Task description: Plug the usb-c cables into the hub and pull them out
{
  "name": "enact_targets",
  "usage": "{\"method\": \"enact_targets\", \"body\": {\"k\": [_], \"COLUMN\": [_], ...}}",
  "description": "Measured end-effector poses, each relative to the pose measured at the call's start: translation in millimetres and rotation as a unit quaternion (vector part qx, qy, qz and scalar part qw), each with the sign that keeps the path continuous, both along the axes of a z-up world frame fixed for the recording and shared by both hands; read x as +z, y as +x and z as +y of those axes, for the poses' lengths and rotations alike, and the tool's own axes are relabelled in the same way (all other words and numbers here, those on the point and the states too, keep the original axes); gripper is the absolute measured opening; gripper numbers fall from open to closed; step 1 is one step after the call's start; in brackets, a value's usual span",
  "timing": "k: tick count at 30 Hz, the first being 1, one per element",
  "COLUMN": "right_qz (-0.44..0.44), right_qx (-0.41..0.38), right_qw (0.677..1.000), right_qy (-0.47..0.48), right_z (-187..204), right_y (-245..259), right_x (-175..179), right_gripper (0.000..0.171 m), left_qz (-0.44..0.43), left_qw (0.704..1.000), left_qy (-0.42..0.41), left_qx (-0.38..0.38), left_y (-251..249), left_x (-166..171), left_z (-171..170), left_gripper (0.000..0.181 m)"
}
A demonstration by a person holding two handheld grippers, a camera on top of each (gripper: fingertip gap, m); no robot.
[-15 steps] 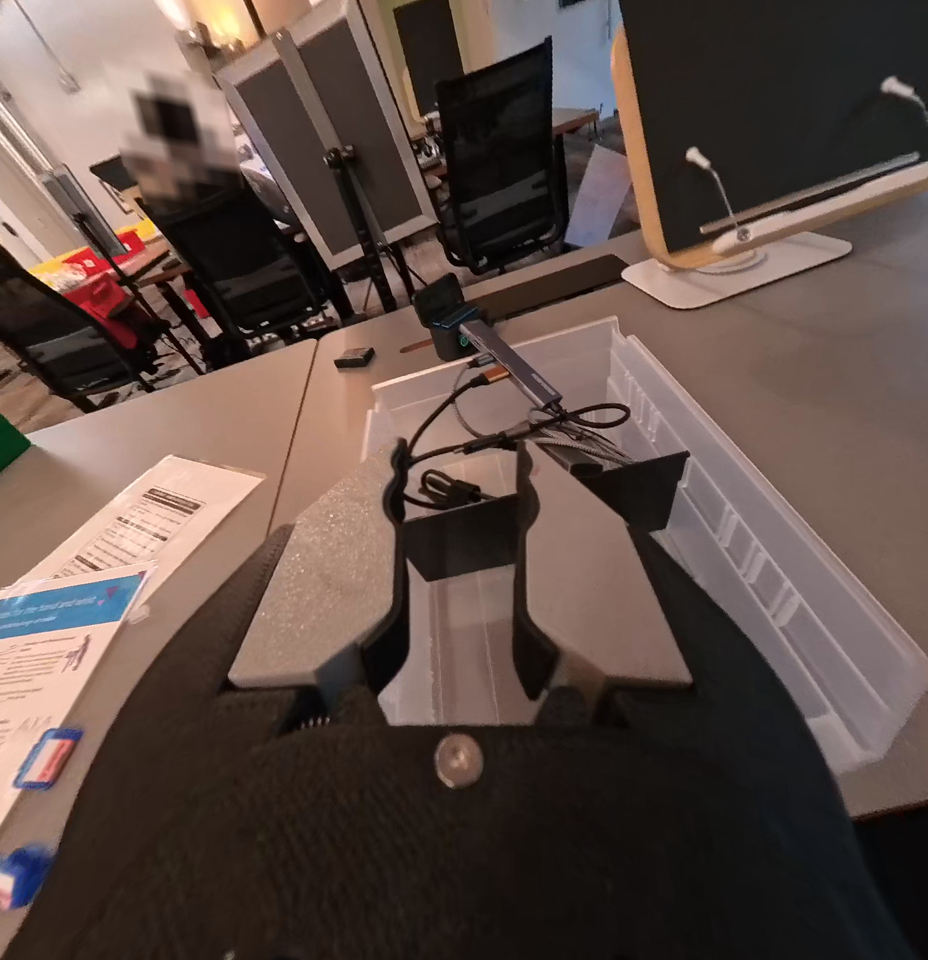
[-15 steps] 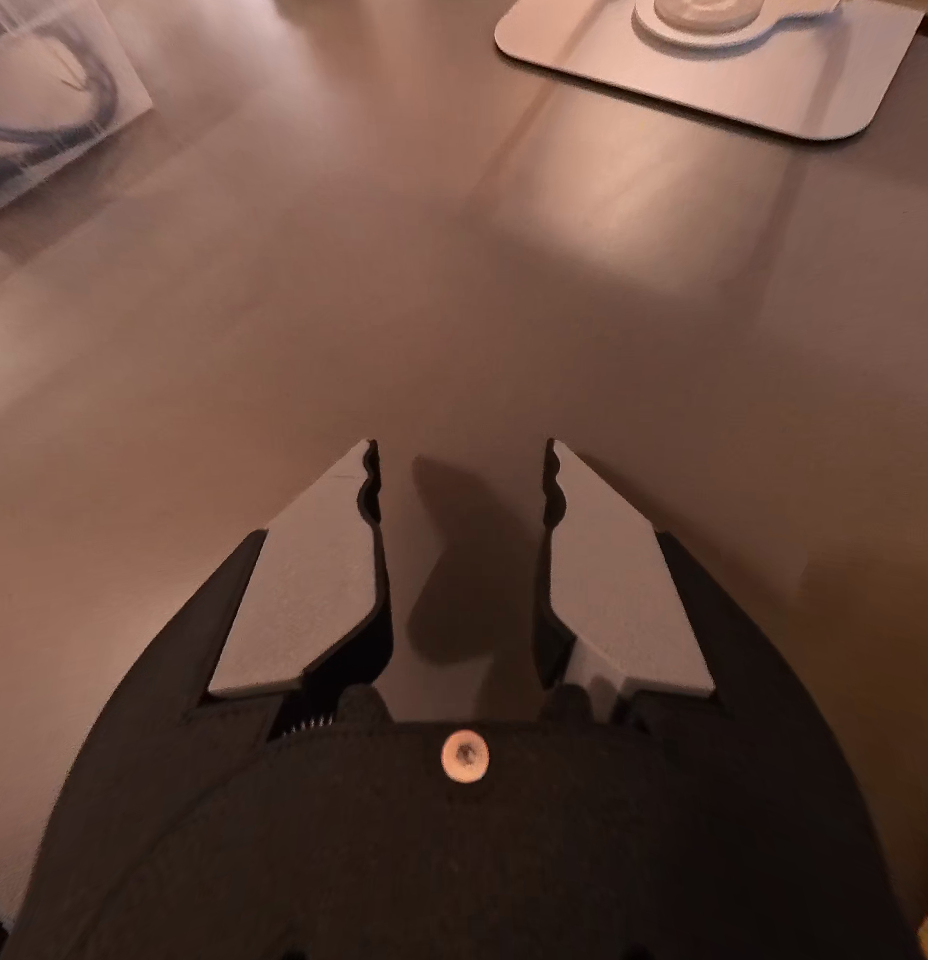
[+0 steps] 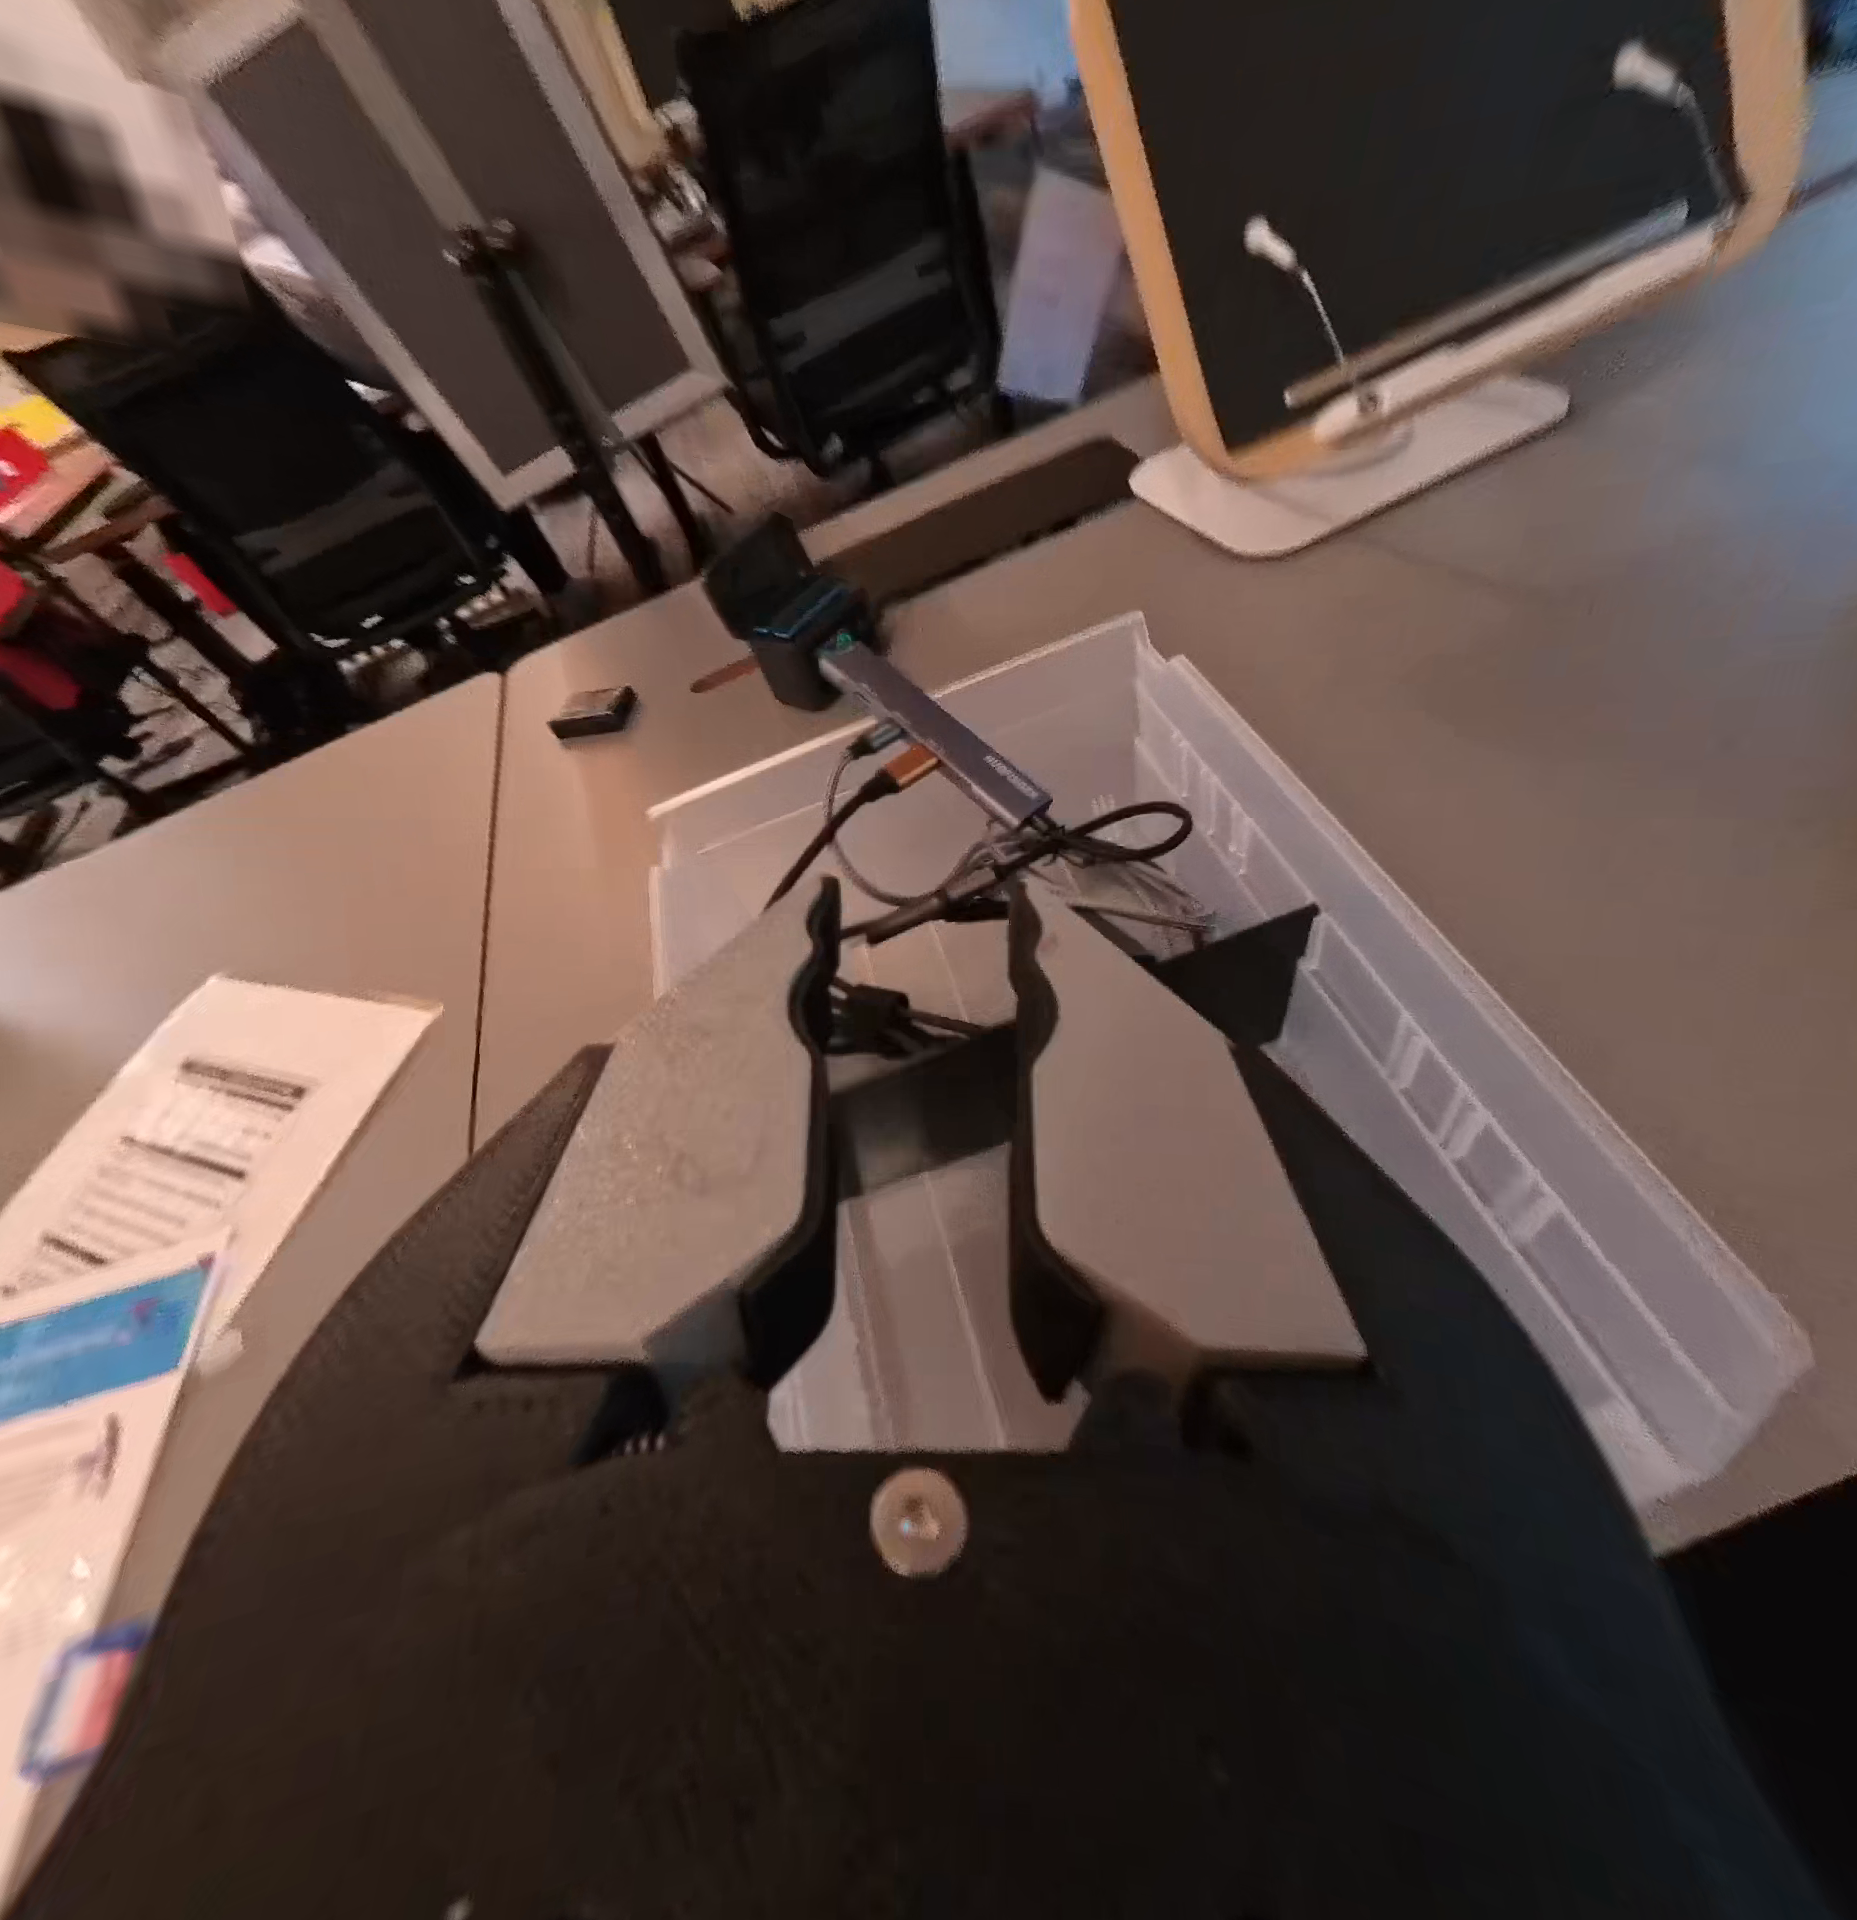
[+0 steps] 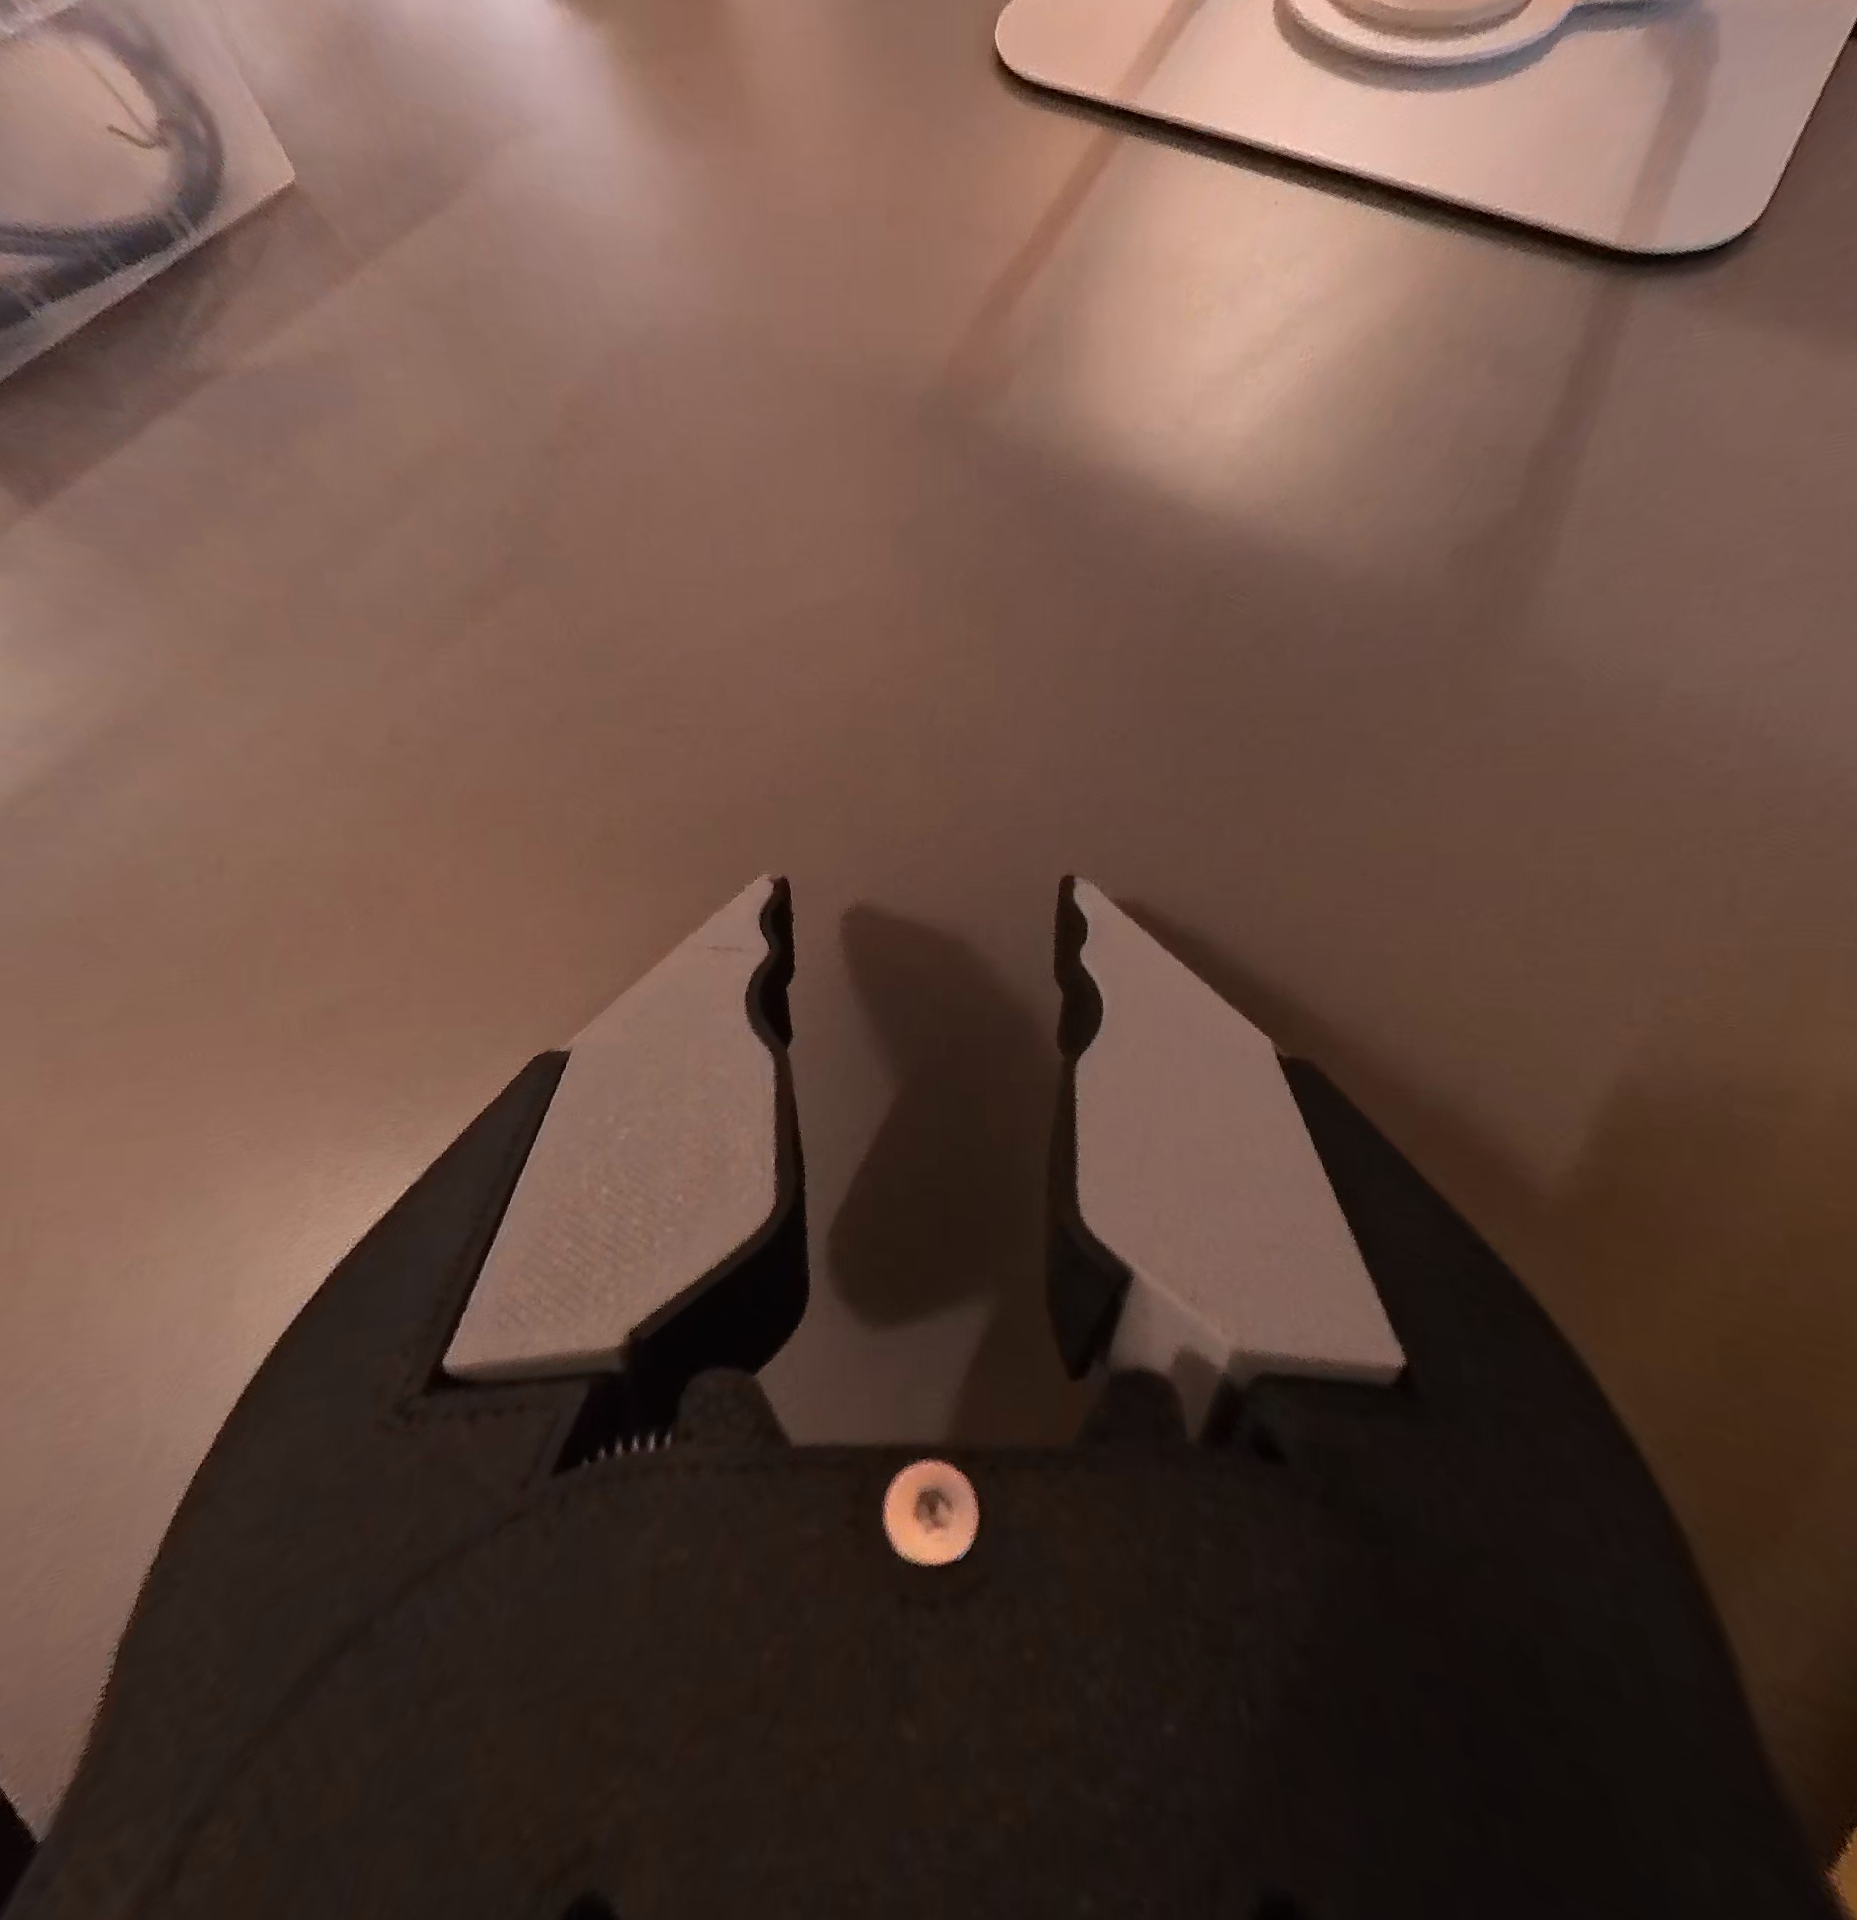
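Observation:
A slim grey USB hub (image 3: pixel 945 740) juts from a black holder (image 3: pixel 789 634) over the far end of a clear plastic bin (image 3: pixel 1526 1174). Two cable plugs sit in its side, one black (image 3: pixel 870 744) and one with an orange shell (image 3: pixel 908 771). Loose black and grey cables (image 3: pixel 1069 847) lie in the bin's far compartment behind a black divider (image 3: pixel 924 1122). My left gripper (image 3: pixel 919 914) is open and empty above the bin, short of the cables. My right gripper (image 4: pixel 924 904) is open and empty over bare table; the bin's corner with cables (image 4: pixel 103 187) shows at its upper left.
A monitor on a white base (image 3: pixel 1350 457) stands at the far right; the base also shows in the right wrist view (image 4: pixel 1423 125). Printed sheets (image 3: pixel 124 1247) lie at the left. A small black block (image 3: pixel 591 712) lies near the holder. Chairs and panels stand beyond the table edge. My right fingertips sit around 45 cm from my left ones.
The left view has shifted slightly and is blurred; the left gripper has moved a little toward the cables. The right gripper has hardly moved.

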State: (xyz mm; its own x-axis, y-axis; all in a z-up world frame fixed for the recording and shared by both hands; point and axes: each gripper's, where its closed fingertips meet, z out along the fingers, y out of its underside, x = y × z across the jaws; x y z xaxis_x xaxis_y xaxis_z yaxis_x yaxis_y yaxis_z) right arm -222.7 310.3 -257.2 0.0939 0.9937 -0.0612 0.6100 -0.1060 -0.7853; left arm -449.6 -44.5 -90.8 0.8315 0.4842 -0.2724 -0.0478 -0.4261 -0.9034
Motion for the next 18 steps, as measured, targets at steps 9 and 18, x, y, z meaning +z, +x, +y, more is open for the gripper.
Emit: {"method": "enact_targets", "body": {"k": [9, 18], "right_qz": [-0.005, -0.011], "right_qx": [-0.004, 0.001], "right_qw": [1.0, 1.0], "right_qy": [-0.007, -0.013], "right_z": [1.2, -0.4], "right_y": [0.3, -0.2], "right_x": [-1.5, -3.5], "right_gripper": [0.049, 0.048], "left_qz": [-0.065, 0.022], "left_qw": [0.959, 0.95], "left_qy": [-0.277, -0.31], "left_qx": [-0.022, 0.019], "left_y": [-89.6, -119.7], "left_x": [-66.1, -75.6], "left_z": [77.8, 74.4], "left_gripper": [0.051, 0.006]}}
